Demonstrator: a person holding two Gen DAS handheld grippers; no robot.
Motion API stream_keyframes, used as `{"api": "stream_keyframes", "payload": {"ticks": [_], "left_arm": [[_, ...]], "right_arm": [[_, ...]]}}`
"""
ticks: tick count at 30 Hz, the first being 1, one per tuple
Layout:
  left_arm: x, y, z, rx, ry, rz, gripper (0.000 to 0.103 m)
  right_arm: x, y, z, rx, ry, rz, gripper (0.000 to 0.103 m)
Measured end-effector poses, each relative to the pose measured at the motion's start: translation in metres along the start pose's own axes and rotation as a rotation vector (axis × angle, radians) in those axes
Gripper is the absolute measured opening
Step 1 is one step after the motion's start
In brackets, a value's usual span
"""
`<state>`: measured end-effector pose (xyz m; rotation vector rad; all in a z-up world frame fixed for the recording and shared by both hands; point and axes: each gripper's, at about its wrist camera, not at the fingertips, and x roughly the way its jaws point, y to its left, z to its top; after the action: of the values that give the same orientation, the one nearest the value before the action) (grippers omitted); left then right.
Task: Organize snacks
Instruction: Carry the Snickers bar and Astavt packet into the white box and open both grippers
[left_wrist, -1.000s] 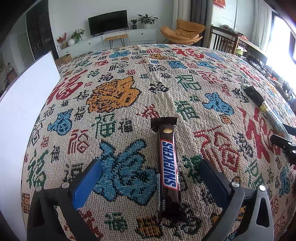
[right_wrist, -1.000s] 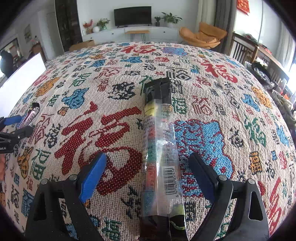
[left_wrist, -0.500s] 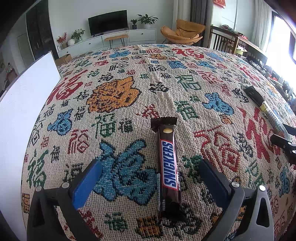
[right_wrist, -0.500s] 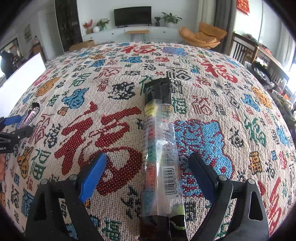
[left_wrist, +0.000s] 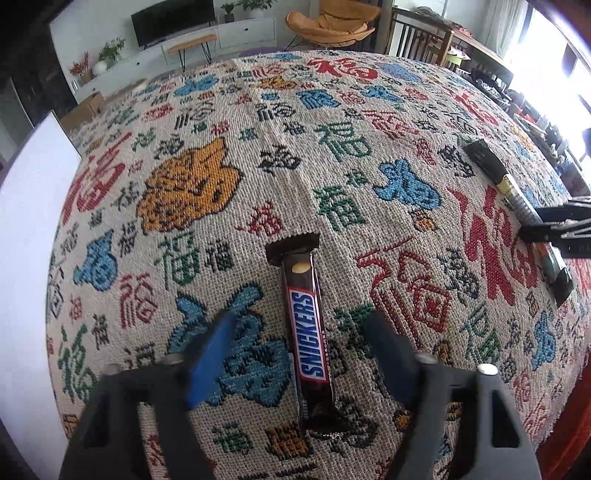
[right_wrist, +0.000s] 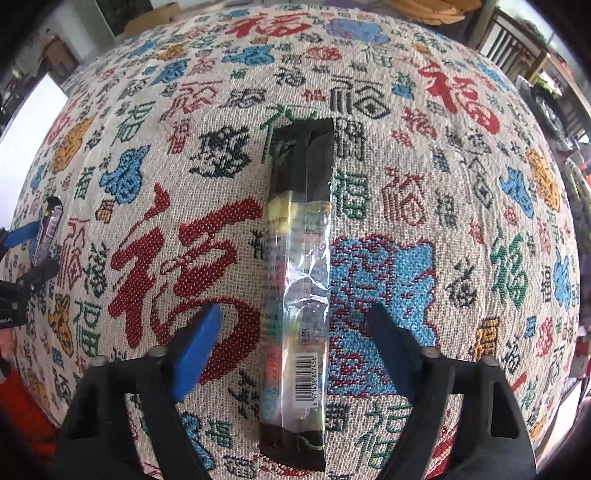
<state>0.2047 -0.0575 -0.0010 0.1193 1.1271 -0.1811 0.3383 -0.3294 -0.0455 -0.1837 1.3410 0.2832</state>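
Note:
A brown Snickers bar lies lengthwise on the patterned cloth, between the open fingers of my left gripper. A long clear-and-black snack packet lies lengthwise between the open fingers of my right gripper. Neither gripper touches its snack. In the left wrist view the packet and the right gripper show at the far right. In the right wrist view the Snickers bar and the left gripper show at the far left.
A woven cloth with coloured Chinese characters covers the table. A white board stands along the left edge. A TV cabinet, an orange chair and wooden chairs stand beyond the table.
Both grippers have tilted downward and moved closer over their snacks, and their jaws stand a little narrower. The snacks have not moved.

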Motion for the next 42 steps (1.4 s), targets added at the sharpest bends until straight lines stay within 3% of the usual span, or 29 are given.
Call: {"api": "stream_keyframes", "payload": {"ticks": [1,2,3,7,11,16,19,22,25,29,31,32,33,34,35,42], "left_arm": [[-0.003,0.0,0.001,0.009,-0.009,-0.016,0.017],[-0.005,0.004,0.0,-0.012,0.003,-0.064,0.017],[-0.008,0.01,-0.002,-0.045,0.004,-0.113,0.017],[-0.033,0.037,-0.018,-0.139,-0.031,-0.194,0.017],[-0.085,0.068,-0.037,-0.249,-0.098,-0.301,0.017],[-0.172,0.123,-0.049,-0.313,-0.225,-0.327,0.017],[-0.218,0.176,-0.052,-0.358,-0.289,-0.266,0.017],[-0.245,0.239,-0.069,-0.426,-0.316,-0.118,0.017],[-0.247,0.299,-0.092,-0.517,-0.296,0.006,0.017],[-0.218,0.351,-0.121,-0.58,-0.201,0.124,0.017],[-0.202,0.362,-0.133,-0.595,-0.165,0.162,0.022],[-0.195,0.365,-0.139,-0.602,-0.15,0.176,0.032],[-0.193,0.367,-0.146,-0.61,-0.142,0.189,0.041],[-0.189,0.369,-0.15,-0.617,-0.139,0.206,0.061],[-0.188,0.368,-0.153,-0.615,-0.145,0.232,0.075],[-0.197,0.331,-0.162,-0.496,-0.191,0.452,0.094]], "right_arm": [[-0.003,0.002,0.003,-0.018,-0.024,-0.012,0.03],[-0.005,0.003,0.005,-0.017,-0.025,0.003,0.021],[-0.007,0.002,0.006,0.012,-0.021,0.014,0.021],[-0.027,0.002,0.005,0.068,-0.049,0.084,0.02],[-0.064,0.016,0.009,0.108,-0.103,0.187,0.02],[-0.119,0.09,0.034,0.031,-0.176,0.338,0.02],[-0.143,0.157,0.054,-0.036,-0.203,0.454,0.02],[-0.162,0.236,0.07,-0.094,-0.212,0.591,0.021],[-0.171,0.317,0.078,-0.156,-0.195,0.725,0.021],[-0.168,0.417,0.073,-0.261,-0.159,0.796,0.021],[-0.155,0.454,0.068,-0.307,-0.145,0.781,0.023],[-0.146,0.473,0.064,-0.334,-0.138,0.765,0.027],[-0.136,0.485,0.063,-0.353,-0.133,0.745,0.036],[-0.126,0.495,0.061,-0.372,-0.128,0.723,0.055],[-0.115,0.504,0.058,-0.392,-0.123,0.692,0.063],[-0.105,0.494,0.048,-0.474,-0.209,0.499,0.063]]}}
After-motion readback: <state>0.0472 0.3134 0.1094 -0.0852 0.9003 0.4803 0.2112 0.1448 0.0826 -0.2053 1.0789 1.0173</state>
